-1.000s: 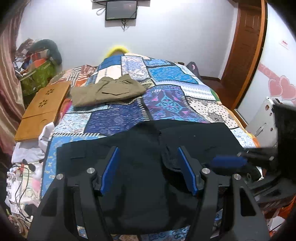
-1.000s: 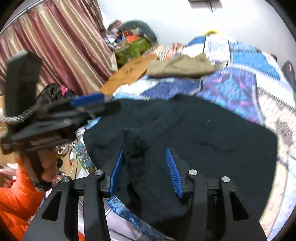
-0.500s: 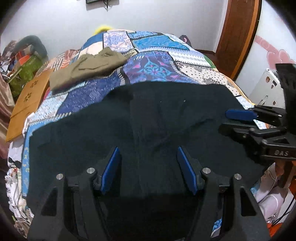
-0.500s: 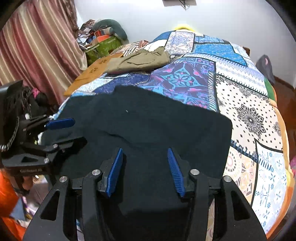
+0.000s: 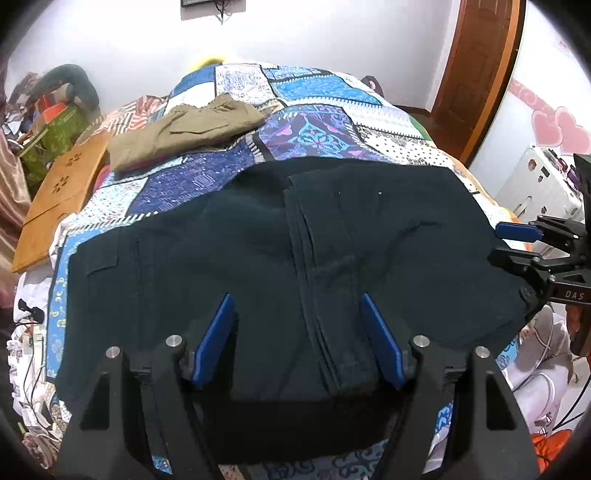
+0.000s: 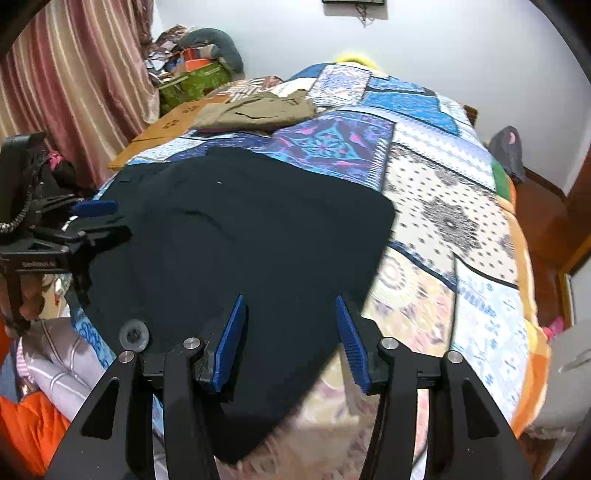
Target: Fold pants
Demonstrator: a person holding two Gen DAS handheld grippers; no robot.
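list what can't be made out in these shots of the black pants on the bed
- Black pants, near hem: left wrist view, hidden behind the left tongs, whose jaws are opening.
- Pants' near edge: right wrist view, smeared by motion blur below the right tongs.
- Wall screen: both views, cut off by the top edge.

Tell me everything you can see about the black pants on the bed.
The black pants look like soft, matte cloth and lie spread flat across the near end of the patchwork quilt, slightly wrinkled. A fly seam runs down the middle and a flap pocket sits at one side. The near edge hangs over the bed's edge. Both hand-held grippers are over them, jaws open, nothing gripped.
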